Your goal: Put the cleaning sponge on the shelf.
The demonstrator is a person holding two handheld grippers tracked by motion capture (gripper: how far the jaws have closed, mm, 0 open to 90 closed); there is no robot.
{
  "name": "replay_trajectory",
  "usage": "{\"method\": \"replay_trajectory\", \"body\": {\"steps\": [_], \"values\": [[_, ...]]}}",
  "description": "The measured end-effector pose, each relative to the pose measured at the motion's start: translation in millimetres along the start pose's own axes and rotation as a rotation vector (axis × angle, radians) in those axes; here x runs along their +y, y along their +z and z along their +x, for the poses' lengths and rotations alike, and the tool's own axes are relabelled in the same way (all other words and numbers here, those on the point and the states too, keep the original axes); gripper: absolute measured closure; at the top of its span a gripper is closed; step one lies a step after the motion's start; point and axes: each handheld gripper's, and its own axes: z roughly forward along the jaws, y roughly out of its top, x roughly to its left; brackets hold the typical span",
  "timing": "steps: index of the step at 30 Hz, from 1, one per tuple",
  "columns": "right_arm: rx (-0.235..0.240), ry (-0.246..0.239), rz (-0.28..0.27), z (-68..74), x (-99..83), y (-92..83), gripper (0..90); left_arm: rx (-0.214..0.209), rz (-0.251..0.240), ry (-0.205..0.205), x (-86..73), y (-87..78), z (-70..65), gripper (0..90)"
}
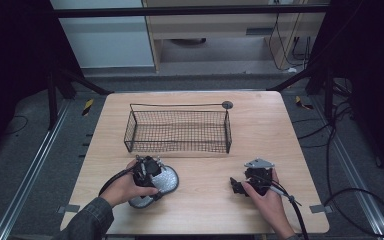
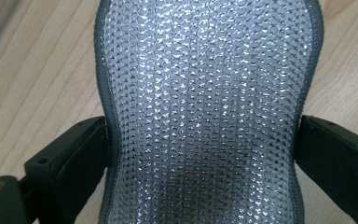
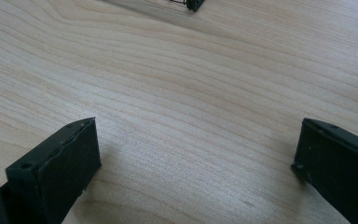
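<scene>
left gripper jaws straddle silver mesh pad, touching its edges | right gripper wide open, holding nothing; bare table

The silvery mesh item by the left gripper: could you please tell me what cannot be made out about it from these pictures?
- High view: the left gripper and hand cover much of the silvery mesh item, so its full outline is hidden.
- Left gripper view: the item is cut off by the top and bottom edges; what it is stays unclear.
- Whether the fingers press it or merely flank it cannot be told.
</scene>
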Motion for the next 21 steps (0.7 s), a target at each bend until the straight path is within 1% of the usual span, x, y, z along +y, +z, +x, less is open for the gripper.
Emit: {"method": "replay_trajectory", "body": {"steps": [1, 4, 8, 10, 11, 16, 21], "values": [[0.002, 0.001, 0.000, 0.1, 0.0, -0.1, 0.4, -0.010, -0.001, -0.009, -0.2, 2.3, 2.5, 1.8], [0.003, 0.001, 0.000, 0.2, 0.0, -0.1, 0.4, -0.006, -0.003, -0.019, -0.5, 5.0, 5.3, 0.7], [0.004, 0.000, 0.000, 0.3, -0.1, -0.1, 0.4, -0.009, -0.009, -0.022, -0.4, 4.5, 6.6, 1.4], [0.004, 0.001, 0.000, 0.3, 0.0, -0.1, 0.4, -0.007, -0.009, -0.017, -0.7, 4.1, 7.0, 2.0], [0.004, 0.000, 0.000, 0.3, 0.0, -0.1, 0.4, -0.008, -0.012, -0.022, -0.7, 3.6, 7.3, 2.9], [0.004, 0.000, -0.001, 0.3, -0.1, -0.2, 0.4, 0.007, -0.013, -0.002, -2.0, 0.9, 6.7, 8.6], [0.004, -0.001, -0.001, 0.3, -0.1, -0.1, 0.4, 0.037, -0.032, 0.018, -3.8, -7.6, 5.7, 9.8]]}}
